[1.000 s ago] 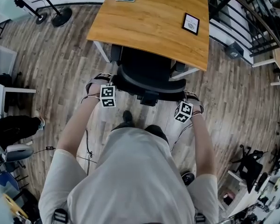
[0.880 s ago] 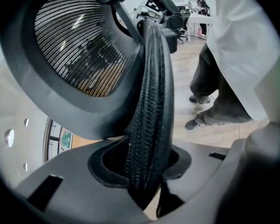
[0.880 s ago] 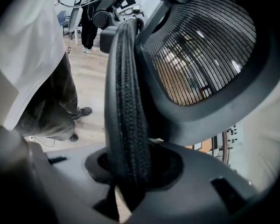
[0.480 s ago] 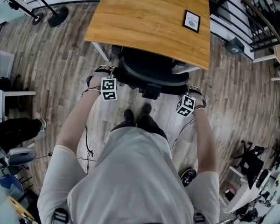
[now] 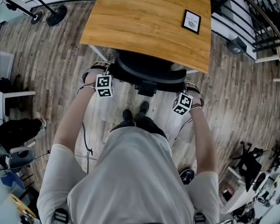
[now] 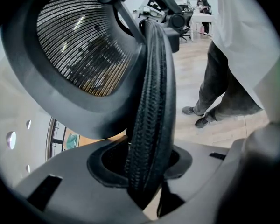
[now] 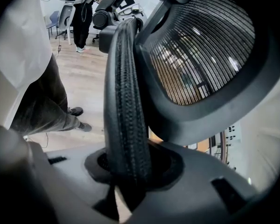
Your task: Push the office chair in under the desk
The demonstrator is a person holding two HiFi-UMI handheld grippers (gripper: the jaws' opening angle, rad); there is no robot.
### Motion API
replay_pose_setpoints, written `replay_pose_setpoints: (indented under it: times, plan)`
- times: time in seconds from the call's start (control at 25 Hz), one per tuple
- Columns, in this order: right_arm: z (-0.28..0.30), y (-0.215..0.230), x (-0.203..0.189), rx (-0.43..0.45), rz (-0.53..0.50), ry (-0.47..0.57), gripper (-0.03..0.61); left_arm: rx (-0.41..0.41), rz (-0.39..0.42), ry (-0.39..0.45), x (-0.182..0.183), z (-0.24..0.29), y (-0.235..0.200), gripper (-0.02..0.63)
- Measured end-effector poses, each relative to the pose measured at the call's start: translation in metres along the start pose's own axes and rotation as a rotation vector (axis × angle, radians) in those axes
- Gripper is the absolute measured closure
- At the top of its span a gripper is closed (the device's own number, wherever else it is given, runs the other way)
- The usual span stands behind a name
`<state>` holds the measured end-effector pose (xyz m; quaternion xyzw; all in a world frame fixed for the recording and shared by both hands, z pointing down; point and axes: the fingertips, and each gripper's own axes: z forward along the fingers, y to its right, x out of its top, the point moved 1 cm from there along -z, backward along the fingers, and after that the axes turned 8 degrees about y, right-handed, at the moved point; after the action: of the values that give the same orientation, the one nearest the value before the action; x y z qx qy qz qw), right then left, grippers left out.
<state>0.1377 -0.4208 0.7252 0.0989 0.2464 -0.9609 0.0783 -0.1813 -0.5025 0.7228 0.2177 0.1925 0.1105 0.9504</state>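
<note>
The office chair (image 5: 148, 73) has rolled on toward 12 o'clock — more of it now hidden beneath the desk (image 5: 144, 20) — and the left gripper (image 5: 105, 73) and right gripper (image 5: 188, 88) travelled with it.

desk (image 5: 149, 20) over chair (image 5: 147, 73), open floor (image 5: 56, 59) either side

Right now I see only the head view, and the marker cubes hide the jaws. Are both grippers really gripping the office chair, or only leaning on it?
Observer: The left gripper is closed on the office chair. The rim of its backrest fills the gap between the jaws.
Operator: And the right side?
Observer: It is the same. The right gripper is closed on the rim at its own side.
Operator: Is somebody behind us?
Observer: Yes. In the right gripper view a person stands far back across the floor.
</note>
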Motion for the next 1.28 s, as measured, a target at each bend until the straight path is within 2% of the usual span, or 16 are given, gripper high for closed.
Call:
replay_pose_setpoints:
  times: [0.56,0.76,1.0,1.28]
  plan:
    - [0.019,0.033,-0.004,0.0,-0.008,0.005,0.468,0.031,-0.028,-0.006,-0.005,0.021,-0.038,0.456]
    - [0.018,0.026,-0.005,0.067,-0.022,-0.01,0.466,0.067,-0.045,-0.053,-0.009,0.018,-0.039,0.434]
    - [0.013,0.023,-0.01,0.124,-0.067,-0.044,0.393,0.116,-0.054,-0.101,-0.016,0.006,-0.046,0.398]
    - [-0.011,0.032,0.002,0.092,-0.027,0.022,0.388,0.119,-0.12,-0.089,-0.012,-0.012,-0.04,0.368]
